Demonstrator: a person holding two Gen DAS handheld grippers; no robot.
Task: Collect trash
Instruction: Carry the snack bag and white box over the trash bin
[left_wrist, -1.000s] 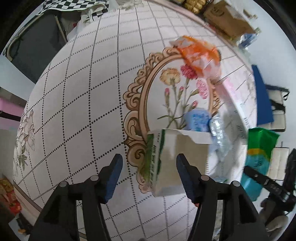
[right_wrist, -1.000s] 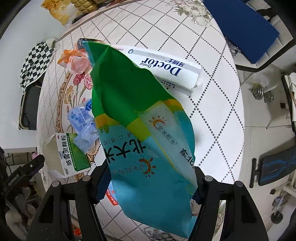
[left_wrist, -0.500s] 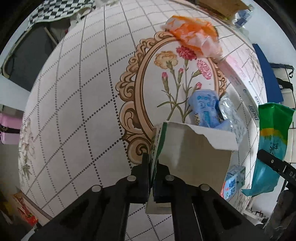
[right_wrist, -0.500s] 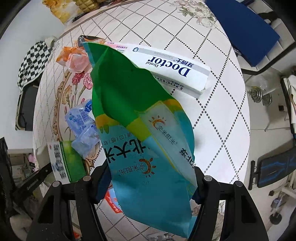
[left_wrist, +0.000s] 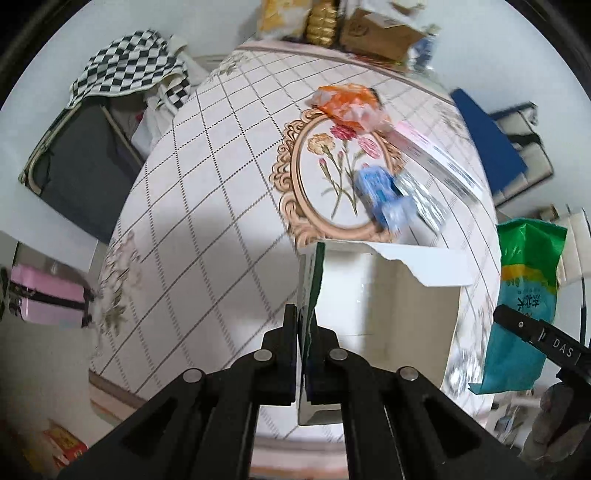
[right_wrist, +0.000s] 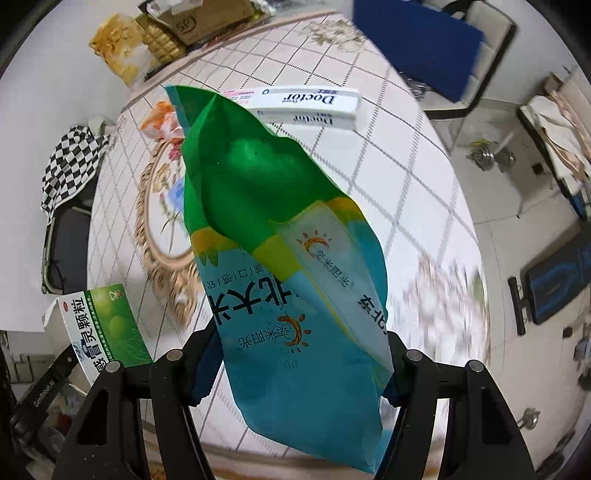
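My left gripper (left_wrist: 303, 328) is shut on the side wall of an open white and green medicine box (left_wrist: 376, 295), held up above the table's near edge; the box also shows in the right wrist view (right_wrist: 99, 325). My right gripper (right_wrist: 295, 354) holds a large green and blue plastic bag (right_wrist: 280, 236) between its wide-set fingers; the bag also shows in the left wrist view (left_wrist: 524, 295). On the table lie an orange wrapper (left_wrist: 351, 103), a blue packet (left_wrist: 384, 195), a silver wrapper (left_wrist: 424, 199) and a long white toothpaste box (right_wrist: 310, 107).
The round table (left_wrist: 207, 206) has a white checked cloth with a flower medallion. A chair with a checked cloth (left_wrist: 110, 74) stands to the left. Cardboard boxes and snack bags (right_wrist: 162, 33) sit at the far edge. A blue chair (right_wrist: 417, 40) stands at the right.
My left gripper closed on the medicine box's wall and lifted it off the table, back toward the near edge. My right gripper with the bag rose and pulled back slightly.
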